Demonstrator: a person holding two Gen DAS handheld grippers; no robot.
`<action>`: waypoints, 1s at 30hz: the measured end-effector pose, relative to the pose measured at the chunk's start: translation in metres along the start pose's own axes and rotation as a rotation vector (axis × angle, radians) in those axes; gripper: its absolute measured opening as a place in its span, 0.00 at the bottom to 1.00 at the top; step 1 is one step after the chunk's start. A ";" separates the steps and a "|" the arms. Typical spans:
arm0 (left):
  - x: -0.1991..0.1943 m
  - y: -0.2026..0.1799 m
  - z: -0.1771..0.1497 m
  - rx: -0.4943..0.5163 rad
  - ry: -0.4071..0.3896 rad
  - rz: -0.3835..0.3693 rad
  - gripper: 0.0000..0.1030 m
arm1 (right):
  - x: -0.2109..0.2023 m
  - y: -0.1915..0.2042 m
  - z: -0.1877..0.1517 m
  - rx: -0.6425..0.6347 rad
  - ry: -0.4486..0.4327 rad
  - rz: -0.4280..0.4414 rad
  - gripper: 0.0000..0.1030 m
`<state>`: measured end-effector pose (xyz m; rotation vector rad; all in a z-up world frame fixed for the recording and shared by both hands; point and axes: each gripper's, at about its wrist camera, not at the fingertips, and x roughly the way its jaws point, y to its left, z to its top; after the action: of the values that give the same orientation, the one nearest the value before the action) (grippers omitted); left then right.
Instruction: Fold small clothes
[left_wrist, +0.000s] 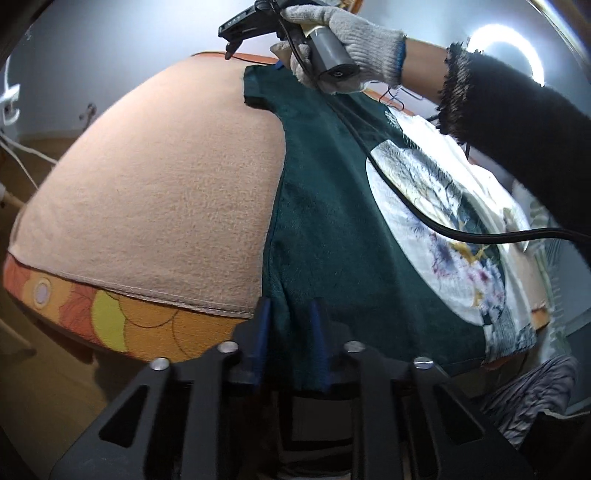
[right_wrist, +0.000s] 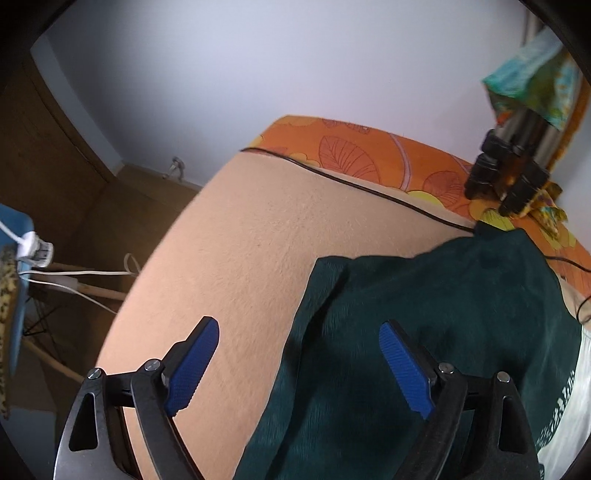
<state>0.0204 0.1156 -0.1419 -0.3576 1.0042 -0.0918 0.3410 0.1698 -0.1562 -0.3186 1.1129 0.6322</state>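
A dark green T-shirt (left_wrist: 325, 221) with a white printed patch (left_wrist: 436, 221) lies flat on a peach blanket (left_wrist: 155, 192). At the near hem, my left gripper (left_wrist: 289, 332) is shut, its blue pads pinching a bunch of the green fabric. At the far end, a gloved hand (left_wrist: 354, 37) holds my right gripper (left_wrist: 253, 61) just above the shirt's sleeve (left_wrist: 258, 88). In the right wrist view that gripper (right_wrist: 301, 365) stands open; one blue pad hangs over the blanket (right_wrist: 240, 258), the other over the green shirt (right_wrist: 461, 314), and nothing is pinched.
An orange floral sheet (right_wrist: 351, 147) lies under the blanket. A thin black cable (right_wrist: 351, 182) runs along its far edge, and a thicker cable (left_wrist: 480, 236) trails over the shirt. A black tripod clamp (right_wrist: 506, 181) stands far right. A ring light (left_wrist: 506, 48) glows behind.
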 end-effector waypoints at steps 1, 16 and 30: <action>0.000 0.002 0.001 -0.012 0.002 -0.025 0.07 | 0.004 0.000 0.002 0.001 0.004 -0.003 0.86; -0.003 -0.010 0.005 -0.003 -0.022 -0.168 0.01 | 0.021 -0.007 0.007 -0.078 0.013 -0.158 0.15; -0.011 0.003 0.007 0.000 -0.079 0.000 0.15 | -0.026 -0.028 0.000 -0.049 -0.062 -0.109 0.01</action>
<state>0.0195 0.1224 -0.1302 -0.3583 0.9256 -0.0770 0.3504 0.1392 -0.1345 -0.3962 1.0151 0.5697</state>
